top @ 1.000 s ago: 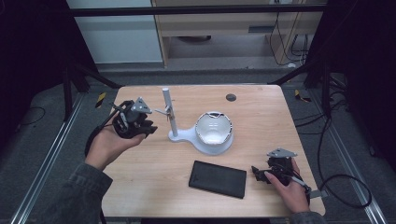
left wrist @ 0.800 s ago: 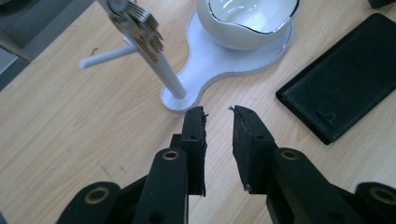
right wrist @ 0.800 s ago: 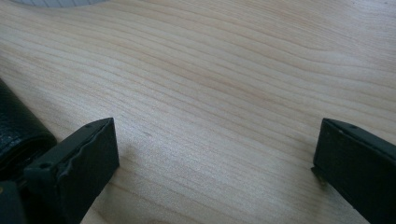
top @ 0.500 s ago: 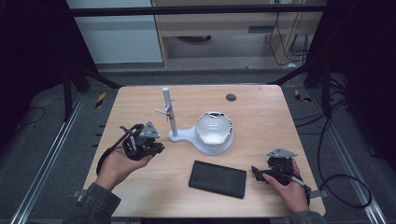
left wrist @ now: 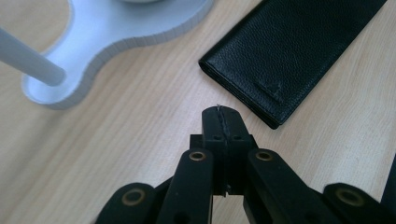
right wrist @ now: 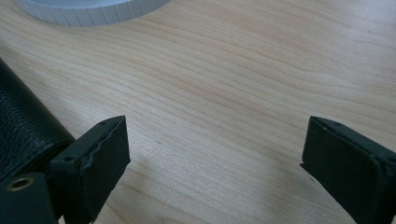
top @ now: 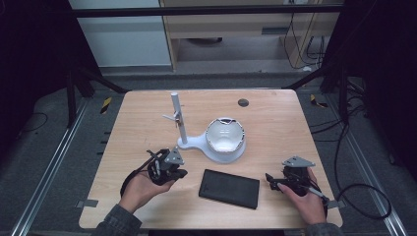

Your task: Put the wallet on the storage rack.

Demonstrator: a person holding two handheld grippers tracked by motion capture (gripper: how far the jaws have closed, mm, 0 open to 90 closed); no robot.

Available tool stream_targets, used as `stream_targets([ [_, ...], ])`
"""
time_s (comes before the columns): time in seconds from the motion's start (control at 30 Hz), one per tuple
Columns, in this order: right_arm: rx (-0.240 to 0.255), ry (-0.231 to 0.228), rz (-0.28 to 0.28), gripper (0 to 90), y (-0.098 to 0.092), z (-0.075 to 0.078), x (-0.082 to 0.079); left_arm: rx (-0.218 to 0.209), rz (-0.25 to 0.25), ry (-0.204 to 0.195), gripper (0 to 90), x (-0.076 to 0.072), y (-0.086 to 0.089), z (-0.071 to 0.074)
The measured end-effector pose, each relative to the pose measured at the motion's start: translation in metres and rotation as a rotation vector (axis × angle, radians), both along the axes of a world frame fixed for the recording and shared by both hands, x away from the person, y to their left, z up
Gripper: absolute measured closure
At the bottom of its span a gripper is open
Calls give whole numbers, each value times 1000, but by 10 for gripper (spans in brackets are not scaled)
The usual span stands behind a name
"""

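Note:
A black leather wallet (top: 229, 188) lies flat near the table's front edge, between my two grippers. My left gripper (top: 183, 173) sits low over the wood just left of it. Its jaws have just been closing and are now shut with nothing between them (left wrist: 219, 112), the tip a short way from the wallet's (left wrist: 289, 51) corner. My right gripper (top: 269, 180) rests to the wallet's right and points at its end. Its jaws have just been closing a little but stand open (right wrist: 217, 140) over bare wood, with the wallet's edge (right wrist: 23, 121) beside the left jaw.
A white stand sits mid-table: a flat base (top: 196, 145), an upright post (top: 179, 120) with a small clip, and a round white bowl-shaped piece (top: 225, 137). A small dark disc (top: 243, 103) lies toward the far edge of the wooden table (top: 280, 123).
My left hand has come down from beside the white post toward the front of the table, ending close to the wallet's left end. Its jaws have closed. The right hand has stayed put.

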State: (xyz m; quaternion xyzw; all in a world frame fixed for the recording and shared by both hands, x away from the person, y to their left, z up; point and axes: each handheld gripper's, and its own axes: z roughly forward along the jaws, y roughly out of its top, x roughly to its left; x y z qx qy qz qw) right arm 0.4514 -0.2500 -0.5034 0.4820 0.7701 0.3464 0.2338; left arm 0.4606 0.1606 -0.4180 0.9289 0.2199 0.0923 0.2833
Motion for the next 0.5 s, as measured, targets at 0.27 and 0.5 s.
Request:
stream_targets([
  [0.27, -18, -20, 8, 105, 0, 3, -5, 8, -38, 39, 900, -4, -11, -21],
  [0.5, -18, -17, 11, 101, 0, 3, -5, 25, -61, 66, 900, -8, -18, -35],
])
